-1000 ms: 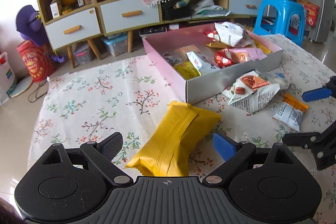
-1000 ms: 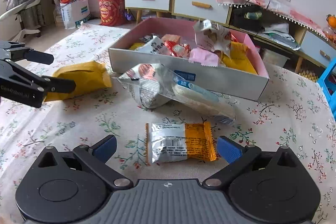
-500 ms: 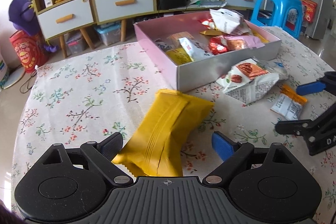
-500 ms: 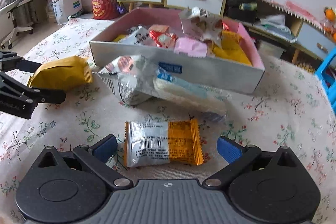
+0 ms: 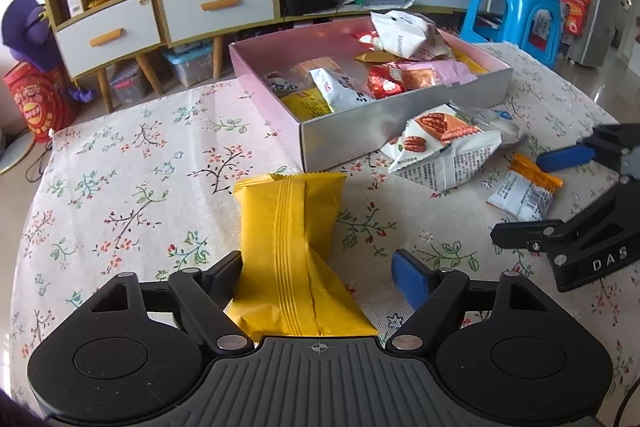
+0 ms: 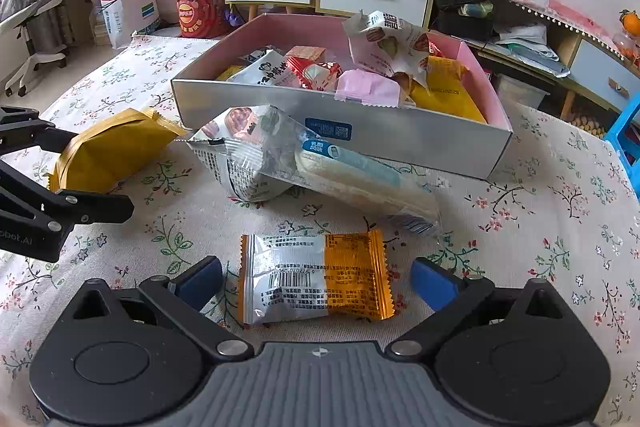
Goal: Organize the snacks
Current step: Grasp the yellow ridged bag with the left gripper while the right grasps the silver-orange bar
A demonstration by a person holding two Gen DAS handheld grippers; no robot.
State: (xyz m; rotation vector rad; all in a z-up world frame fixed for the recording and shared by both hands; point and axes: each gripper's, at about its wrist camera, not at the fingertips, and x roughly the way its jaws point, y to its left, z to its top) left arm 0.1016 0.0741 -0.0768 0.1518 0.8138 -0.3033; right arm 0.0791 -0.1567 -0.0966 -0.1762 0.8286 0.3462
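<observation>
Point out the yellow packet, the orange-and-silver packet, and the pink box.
yellow packet [image 5: 286,223], left wrist view, centre seam of the wrapper.
orange-and-silver packet [image 6: 314,277], right wrist view, middle of the wrapper by the barcode.
pink box [image 6: 384,143], right wrist view, silver front wall.

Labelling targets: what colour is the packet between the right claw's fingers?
Silver and orange packet, clearest in the right wrist view.

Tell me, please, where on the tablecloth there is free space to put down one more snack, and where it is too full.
Free: the floral tablecloth left of the yellow packet and the pink box, and the stretch right of the box's corner. Crowded: in front of the box, where the pecan packet, the clear-wrapped bar and the orange-and-silver packet lie close together.
</observation>
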